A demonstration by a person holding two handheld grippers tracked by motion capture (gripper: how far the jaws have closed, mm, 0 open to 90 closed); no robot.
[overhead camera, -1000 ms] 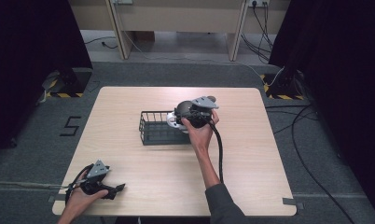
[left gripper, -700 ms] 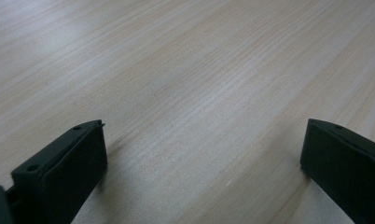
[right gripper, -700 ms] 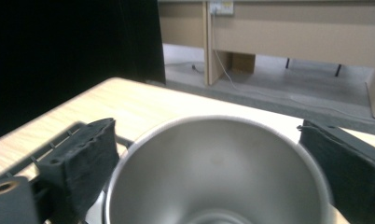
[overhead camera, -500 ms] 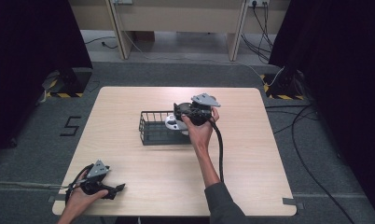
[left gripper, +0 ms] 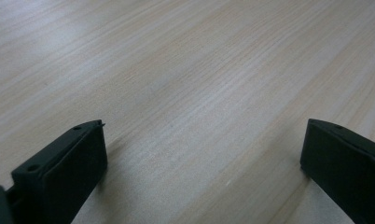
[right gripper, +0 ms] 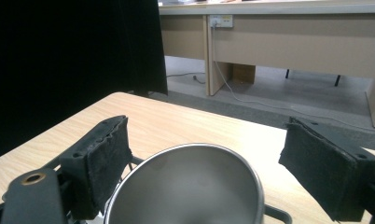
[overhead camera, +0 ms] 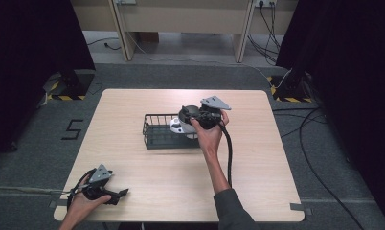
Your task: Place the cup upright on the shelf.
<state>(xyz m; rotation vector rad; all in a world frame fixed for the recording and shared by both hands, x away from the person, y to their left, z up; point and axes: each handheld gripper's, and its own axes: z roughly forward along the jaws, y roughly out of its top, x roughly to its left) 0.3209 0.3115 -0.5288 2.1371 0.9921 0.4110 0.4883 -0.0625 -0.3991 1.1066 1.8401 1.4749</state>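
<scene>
A black wire basket [overhead camera: 154, 130] stands at the middle of the wooden table [overhead camera: 133, 105]. A shiny metal bowl [overhead camera: 177, 126] lies tilted in its right end. My right gripper [overhead camera: 186, 115] hovers over that end, and a hand holds it from the right. In the right gripper view its jaws stand wide apart, the gripper [right gripper: 209, 128] open above the bowl [right gripper: 190, 186] without touching it. My left gripper [overhead camera: 119, 193] rests open near the table's front left corner. In the left gripper view it [left gripper: 202, 158] has only bare wood between its jaws.
The right gripper's black cable [overhead camera: 229, 153] trails along the forearm toward the front edge. A desk [right gripper: 288, 28] and floor cables [overhead camera: 320, 124] lie beyond the table. Dark curtains hang at both sides.
The right gripper has drawn slightly to the right above the basket, uncovering more of the bowl. The left gripper has not moved.
</scene>
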